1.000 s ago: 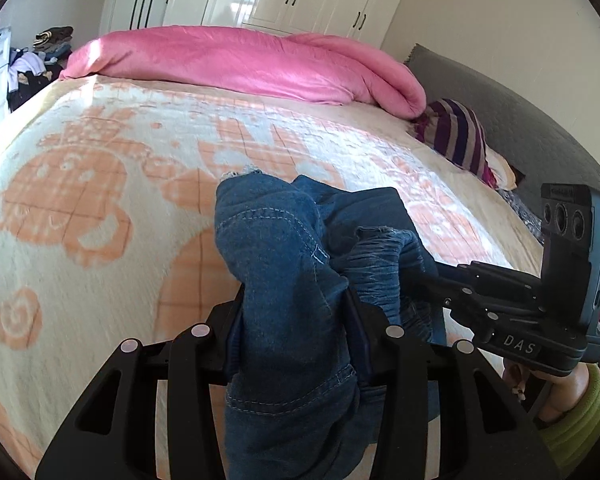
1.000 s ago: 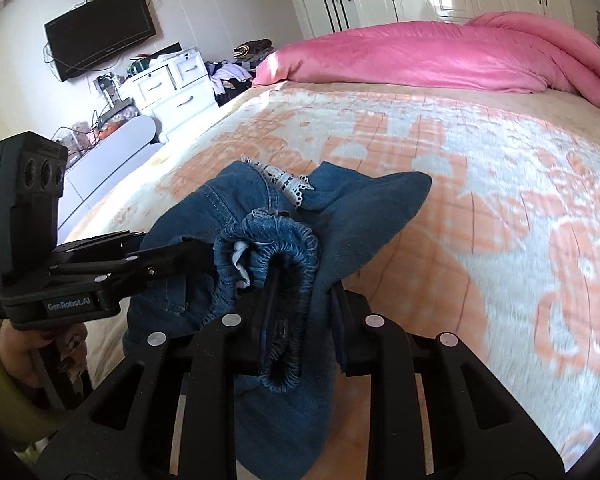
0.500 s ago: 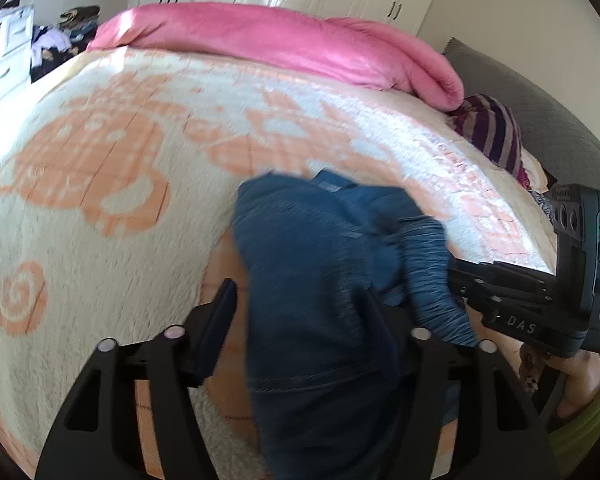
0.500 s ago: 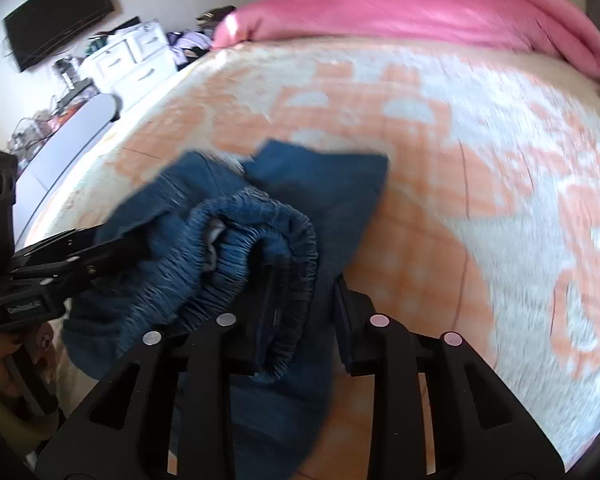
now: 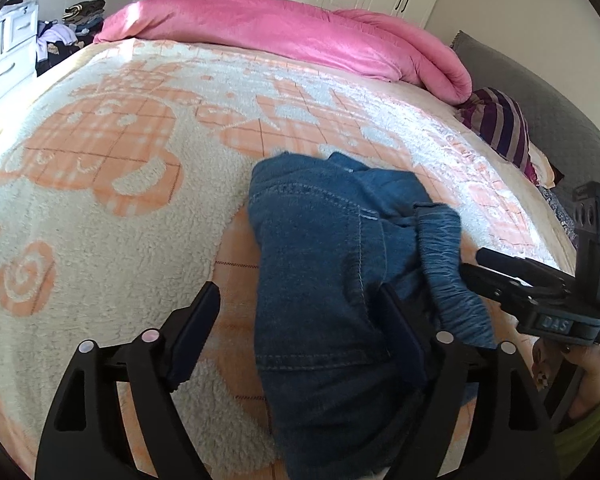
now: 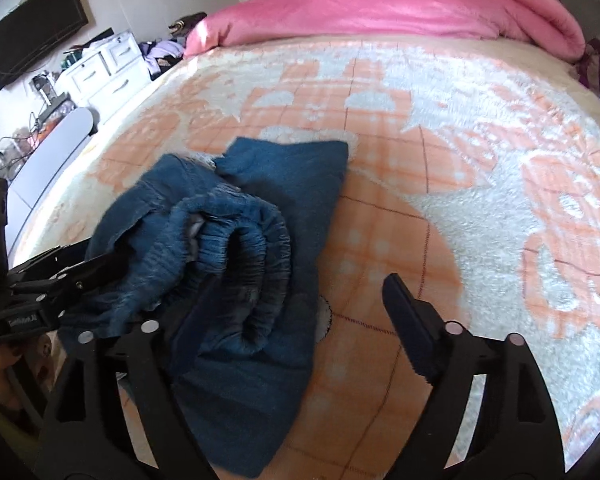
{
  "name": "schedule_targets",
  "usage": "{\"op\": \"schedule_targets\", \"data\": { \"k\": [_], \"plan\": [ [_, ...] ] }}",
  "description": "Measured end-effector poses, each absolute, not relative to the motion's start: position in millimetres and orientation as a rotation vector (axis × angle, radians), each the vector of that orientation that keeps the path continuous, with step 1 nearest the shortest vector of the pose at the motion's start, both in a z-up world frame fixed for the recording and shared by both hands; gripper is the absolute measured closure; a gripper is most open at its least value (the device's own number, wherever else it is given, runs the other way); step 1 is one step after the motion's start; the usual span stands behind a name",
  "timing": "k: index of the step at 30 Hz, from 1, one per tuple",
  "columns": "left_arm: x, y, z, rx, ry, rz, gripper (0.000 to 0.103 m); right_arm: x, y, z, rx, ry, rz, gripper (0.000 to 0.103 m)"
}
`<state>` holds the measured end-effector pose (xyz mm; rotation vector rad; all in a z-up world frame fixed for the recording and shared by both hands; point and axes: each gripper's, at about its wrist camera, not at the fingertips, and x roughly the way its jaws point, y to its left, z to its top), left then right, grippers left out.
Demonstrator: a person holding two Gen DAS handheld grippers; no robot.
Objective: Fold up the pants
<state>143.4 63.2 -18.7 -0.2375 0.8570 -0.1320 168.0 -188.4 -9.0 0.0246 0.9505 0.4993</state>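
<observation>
Denim pants [image 5: 324, 280] bunched on the bed blanket [image 5: 100, 208], both tongs spread wide.

Left tongs [image 5: 300, 312] open astride the folded bulk, gripping nothing; right tongs [image 6: 300, 312] likewise open, one finger under the elastic waistband [image 6: 236, 248]. Risks, as a judgement: springy waistband unrolling, loose layers slumping out of line, finger snagging cloth on withdrawal and dragging the fold apart across fleecy blanket.

The pants [image 5: 324, 264] are blue denim cloth, matt, with stitched seams and a ribbed, gathered waistband [image 6: 236, 248], lying on a fluffy, nubbly fleece blanket [image 5: 112, 216], beyond it a smooth pink plush duvet [image 5: 284, 36], while both claws look matt black plastic.
</observation>
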Motion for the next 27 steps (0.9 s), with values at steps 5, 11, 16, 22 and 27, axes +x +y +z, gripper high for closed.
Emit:
{"op": "schedule_targets", "data": {
  "k": [5,11,16,22,27],
  "plan": [
    [130.9,63.7,0.3,-0.244,0.82,-0.125,0.011,145.7,-197.0,18.4,0.039,0.86,0.484,0.01],
    [111.4,60.3,27.3,-0.219,0.767,-0.113,0.005,126.1,-207.9,44.9,0.057,0.787,0.462,0.009],
    [97.4,57.1,42.2,-0.202,0.75,-0.126,0.004,109.0,-213.0,61.6,0.027,0.732,0.451,0.009],
    [79.0,51.6,54.8,-0.184,0.726,-0.132,0.004,88.8,-219.8,74.6,0.018,0.687,0.456,0.009],
    [62.8,46.5,65.8,-0.156,0.694,-0.132,0.004,75.7,-222.3,77.5,-0.004,0.664,0.444,0.009]
  ]
}}
